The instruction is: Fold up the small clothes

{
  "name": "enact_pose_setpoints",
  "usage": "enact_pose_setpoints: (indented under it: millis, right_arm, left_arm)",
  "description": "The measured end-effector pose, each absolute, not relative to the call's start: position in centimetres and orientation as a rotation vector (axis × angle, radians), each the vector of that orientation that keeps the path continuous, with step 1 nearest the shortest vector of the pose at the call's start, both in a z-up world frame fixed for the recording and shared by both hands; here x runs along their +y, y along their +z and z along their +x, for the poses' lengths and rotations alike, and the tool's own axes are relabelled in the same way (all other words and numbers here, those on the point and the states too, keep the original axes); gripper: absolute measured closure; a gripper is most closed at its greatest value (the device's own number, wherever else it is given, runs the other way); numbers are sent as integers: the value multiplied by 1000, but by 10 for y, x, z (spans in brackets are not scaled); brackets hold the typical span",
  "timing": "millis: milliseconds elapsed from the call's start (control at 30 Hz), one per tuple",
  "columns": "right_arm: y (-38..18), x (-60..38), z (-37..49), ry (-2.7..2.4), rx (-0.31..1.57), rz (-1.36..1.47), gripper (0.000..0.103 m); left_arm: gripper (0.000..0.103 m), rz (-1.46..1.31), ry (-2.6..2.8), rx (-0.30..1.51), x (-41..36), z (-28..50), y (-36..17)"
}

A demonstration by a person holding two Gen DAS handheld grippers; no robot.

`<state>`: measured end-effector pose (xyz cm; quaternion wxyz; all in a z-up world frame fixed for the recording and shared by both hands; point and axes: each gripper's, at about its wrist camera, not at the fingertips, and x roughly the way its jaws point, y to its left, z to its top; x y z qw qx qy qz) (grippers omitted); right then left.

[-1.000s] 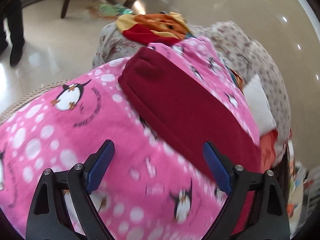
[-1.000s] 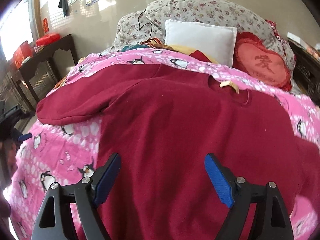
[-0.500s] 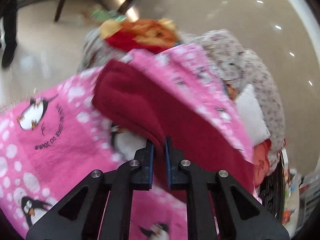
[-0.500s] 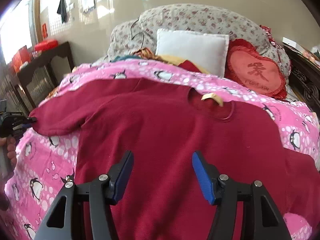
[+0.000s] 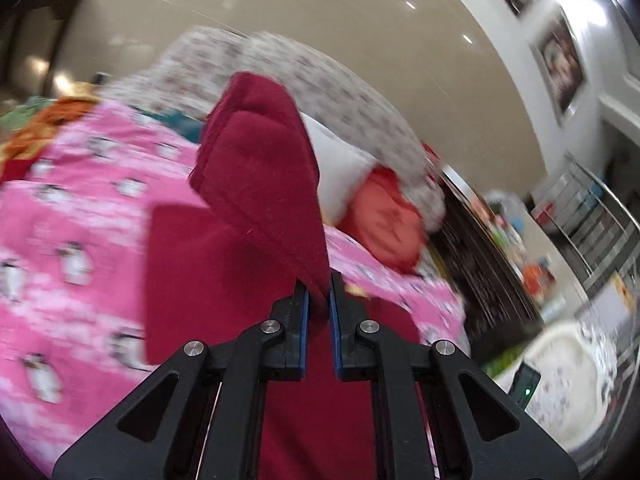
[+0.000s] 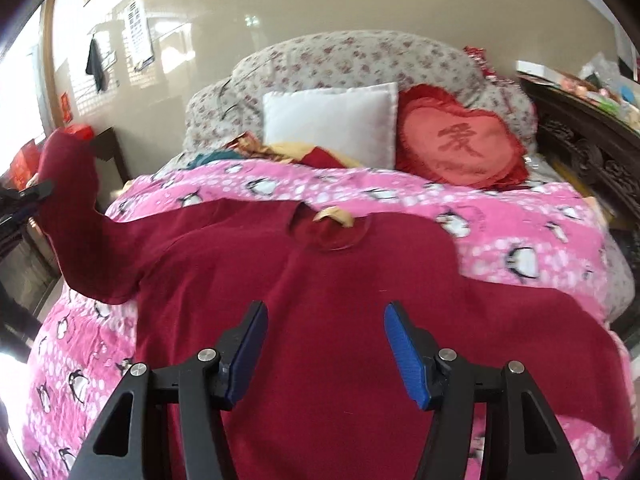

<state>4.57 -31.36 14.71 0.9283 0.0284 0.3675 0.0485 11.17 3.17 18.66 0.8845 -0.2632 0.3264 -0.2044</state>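
Left gripper (image 5: 318, 300) is pinching the sleeve (image 5: 260, 184) aloft at centre frame, right gripper (image 6: 326, 344) hanging spread over the sweater (image 6: 320, 300) at lower centre; likely best carrying the cuff across the chest, keeping fabric taut.

We read one sign only: a large Chinese character stitched on the red heart-shaped cushion (image 6: 460, 142). The wall poster's (image 6: 138, 34) print is illegible.
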Motion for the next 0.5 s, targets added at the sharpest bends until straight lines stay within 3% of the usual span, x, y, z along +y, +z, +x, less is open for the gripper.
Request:
enact_pose_setpoints:
  millis: [233,433,500]
  right_arm:
    - [140,-375,46,13,785,113,44]
    - [124,-414,56,-19,823,213,44]
    - [119,-421,59,-24,833,251,44]
  left_arm:
    - [96,-450,-585,740,-103,140,167]
    - [95,-390,-649,868,-190,161,109]
    - [91,-364,-667,902,-205,160,97]
